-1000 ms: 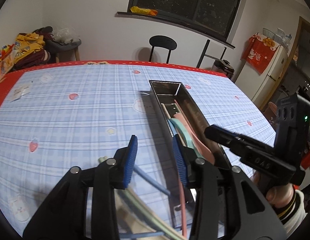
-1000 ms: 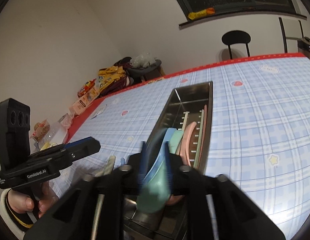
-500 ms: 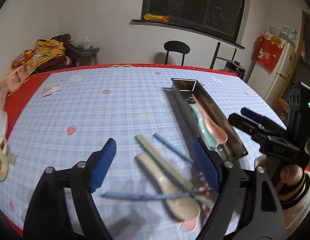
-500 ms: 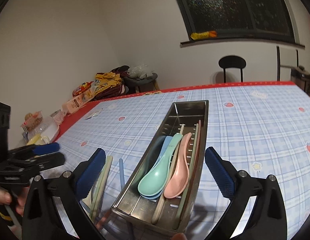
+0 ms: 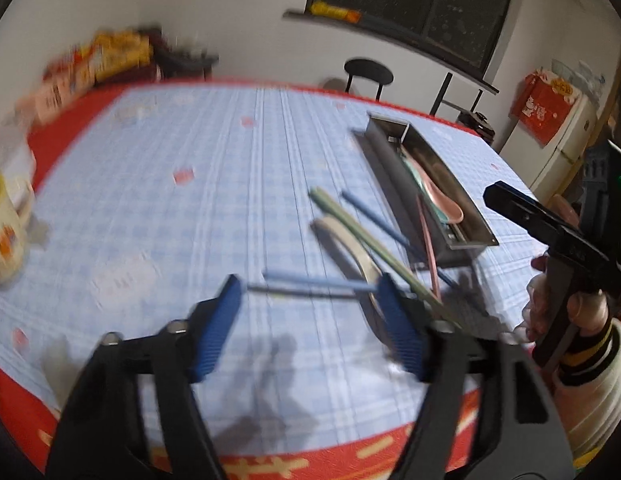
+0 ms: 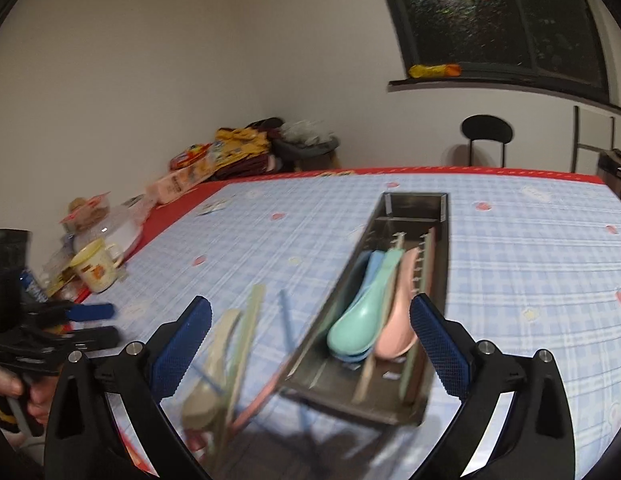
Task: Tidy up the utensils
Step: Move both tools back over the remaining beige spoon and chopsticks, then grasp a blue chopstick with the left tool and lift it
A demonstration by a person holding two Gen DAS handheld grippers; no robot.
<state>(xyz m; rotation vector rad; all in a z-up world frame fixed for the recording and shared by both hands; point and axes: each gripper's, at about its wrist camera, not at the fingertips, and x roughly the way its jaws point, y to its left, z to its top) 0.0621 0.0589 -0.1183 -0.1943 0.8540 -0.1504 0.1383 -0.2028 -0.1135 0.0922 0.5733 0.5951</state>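
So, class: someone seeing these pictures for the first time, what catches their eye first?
The long steel tray mid-table, holding a mint spoon and a pink spoon. Then the loose chopsticks and beige spoon scattered on the blue checked cloth beside it.

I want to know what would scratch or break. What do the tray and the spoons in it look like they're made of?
The tray looks like stainless steel: grey, with reflective walls and crisp folded corners. The mint spoon and pink spoon look like plastic or melamine: flat pastel colour, soft sheen, thick rounded edges. Glazed ceramic can't be ruled out.
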